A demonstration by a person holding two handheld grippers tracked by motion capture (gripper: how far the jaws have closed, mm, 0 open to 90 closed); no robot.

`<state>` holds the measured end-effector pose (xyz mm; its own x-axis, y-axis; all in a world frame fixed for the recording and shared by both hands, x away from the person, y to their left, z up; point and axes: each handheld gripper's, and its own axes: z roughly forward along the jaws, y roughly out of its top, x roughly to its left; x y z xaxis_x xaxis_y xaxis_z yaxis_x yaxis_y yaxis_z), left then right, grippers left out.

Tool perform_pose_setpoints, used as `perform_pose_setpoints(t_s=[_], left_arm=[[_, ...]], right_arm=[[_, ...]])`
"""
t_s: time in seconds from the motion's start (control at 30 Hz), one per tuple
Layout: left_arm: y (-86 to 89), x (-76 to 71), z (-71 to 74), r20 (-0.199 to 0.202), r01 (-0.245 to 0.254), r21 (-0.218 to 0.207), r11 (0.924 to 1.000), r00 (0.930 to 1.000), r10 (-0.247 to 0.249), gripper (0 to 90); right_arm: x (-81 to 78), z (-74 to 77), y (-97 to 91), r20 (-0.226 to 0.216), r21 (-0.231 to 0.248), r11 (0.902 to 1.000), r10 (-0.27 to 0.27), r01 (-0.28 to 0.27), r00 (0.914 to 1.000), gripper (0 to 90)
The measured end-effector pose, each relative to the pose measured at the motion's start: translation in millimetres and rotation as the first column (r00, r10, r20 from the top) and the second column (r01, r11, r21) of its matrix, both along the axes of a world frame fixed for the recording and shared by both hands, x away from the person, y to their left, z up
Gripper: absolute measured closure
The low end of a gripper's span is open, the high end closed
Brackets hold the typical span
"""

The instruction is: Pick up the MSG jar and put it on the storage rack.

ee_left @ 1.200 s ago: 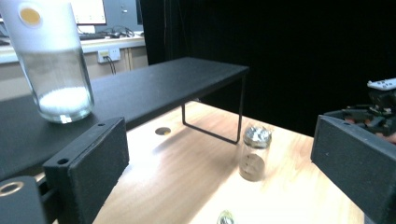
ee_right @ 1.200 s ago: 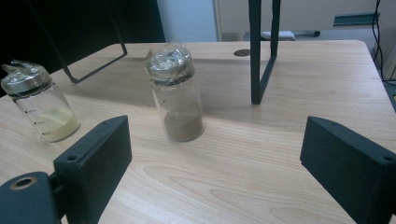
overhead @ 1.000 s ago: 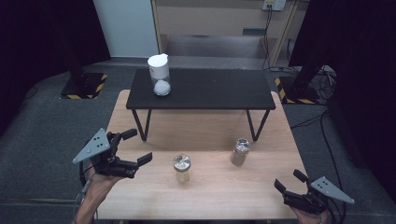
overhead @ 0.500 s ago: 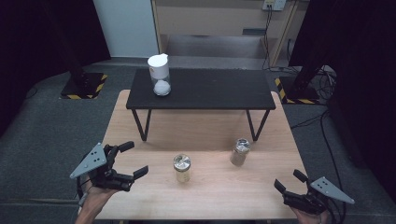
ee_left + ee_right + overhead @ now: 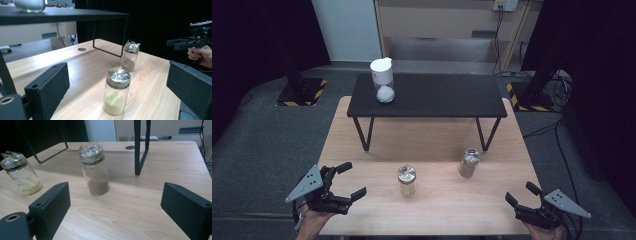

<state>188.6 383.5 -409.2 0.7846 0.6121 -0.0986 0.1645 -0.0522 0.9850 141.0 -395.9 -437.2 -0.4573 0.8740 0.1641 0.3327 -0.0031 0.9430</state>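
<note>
High view: left tool, jaws spread and empty, is seen lowered toward the yellow-powder jar; a grasp is likely prepared.

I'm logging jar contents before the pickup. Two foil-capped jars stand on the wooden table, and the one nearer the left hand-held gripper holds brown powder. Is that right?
Not quite. The jar nearer the left hand-held gripper holds pale yellow powder, as the left gripper view shows. The brown powder is in the other jar, nearer the right hand-held gripper. Both are foil-capped and stand on the wooden table.
</note>
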Motion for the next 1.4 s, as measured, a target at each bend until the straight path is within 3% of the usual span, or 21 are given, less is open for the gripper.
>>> perform_pose_setpoints(t_s=[0.13, 0.47, 0.9, 1.23, 1.4], left_arm=[[0.8, -3.1, -9.1, -0.012, -0.022, 0.019, 0.9996, 0.9997, 0.022, 3.6], [4.9, -5.0, -29.9, -0.042, -0.045, 0.022, 0.9987, 0.9981, 0.046, 3.8], [5.3, -8.8, -36.1, -0.034, -0.078, 0.071, 0.9945, 0.9962, 0.080, 4.1], [8.9, -11.6, -40.0, -0.031, -0.117, 0.079, 0.9900, 0.9924, 0.119, 3.5], [11.9, -10.7, -41.4, -0.031, -0.105, 0.080, 0.9912, 0.9937, 0.108, 2.9]], right_arm=[[0.3, 0.2, 0.2, -0.002, -0.001, 1.0000, 0.001, -0.001, 1.0000, 9.4], [0.4, 0.1, 0.0, -0.002, -0.002, 1.0000, 0.002, -0.002, 1.0000, 9.4], [0.5, 0.2, 0.1, -0.002, -0.002, 1.0000, 0.003, -0.003, 1.0000, 9.4], [0.5, 0.3, 0.3, -0.003, -0.002, 1.0000, 0.003, -0.003, 1.0000, 9.4], [0.7, 0.4, 0.6, -0.004, -0.004, 1.0000, 0.003, -0.003, 1.0000, 9.4]])
